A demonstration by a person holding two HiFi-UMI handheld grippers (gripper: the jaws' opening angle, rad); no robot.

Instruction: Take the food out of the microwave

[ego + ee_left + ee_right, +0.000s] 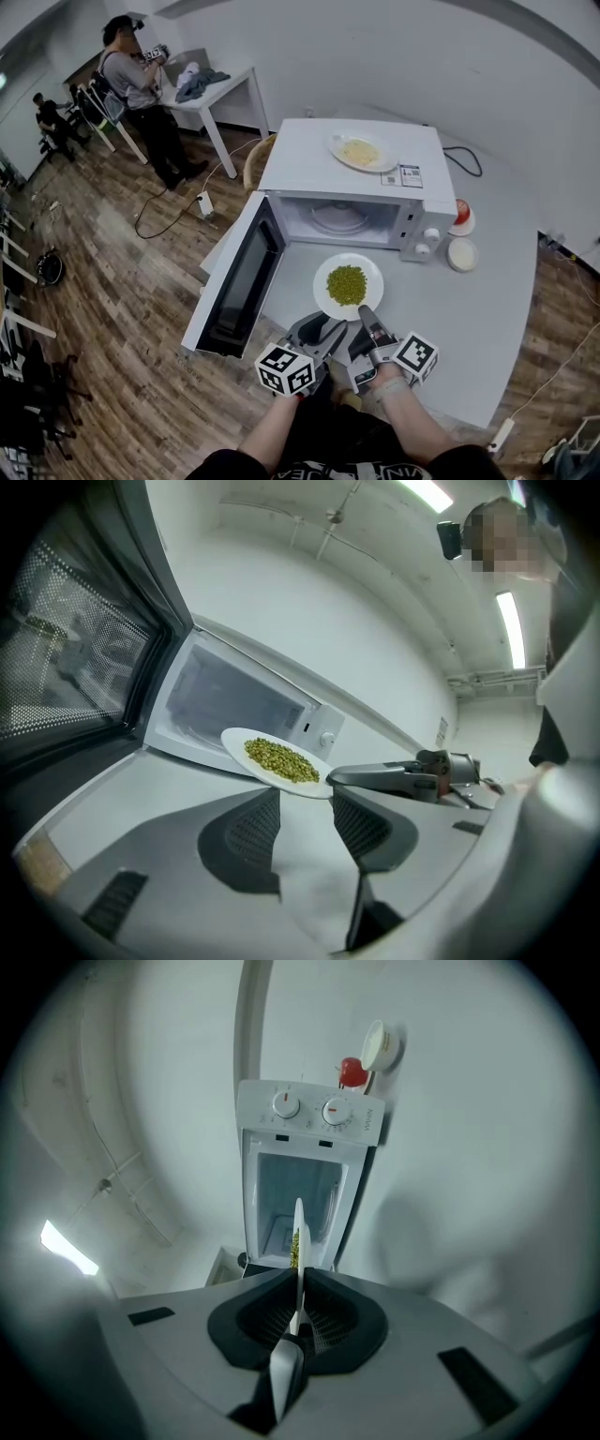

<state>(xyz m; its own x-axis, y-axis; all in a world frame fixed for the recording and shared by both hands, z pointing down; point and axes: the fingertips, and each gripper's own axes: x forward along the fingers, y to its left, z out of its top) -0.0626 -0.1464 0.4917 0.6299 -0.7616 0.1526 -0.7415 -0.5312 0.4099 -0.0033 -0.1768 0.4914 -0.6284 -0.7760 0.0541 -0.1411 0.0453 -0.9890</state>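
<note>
Big pale grey table (487, 319). On it, 1 white microwave (412, 202) with its door (239, 281) swung wide open to the left. Just beside the microwave's right side, 1 small round white dish (462, 254). Right behind that dish, 1 red and white thing (462, 212), too small to tell what. Further back, 1 black cord (466, 161) in a loop on the table top. Up on the microwave's roof, 1 white plate (361, 150) of pale food.

No legible text anywhere
</note>
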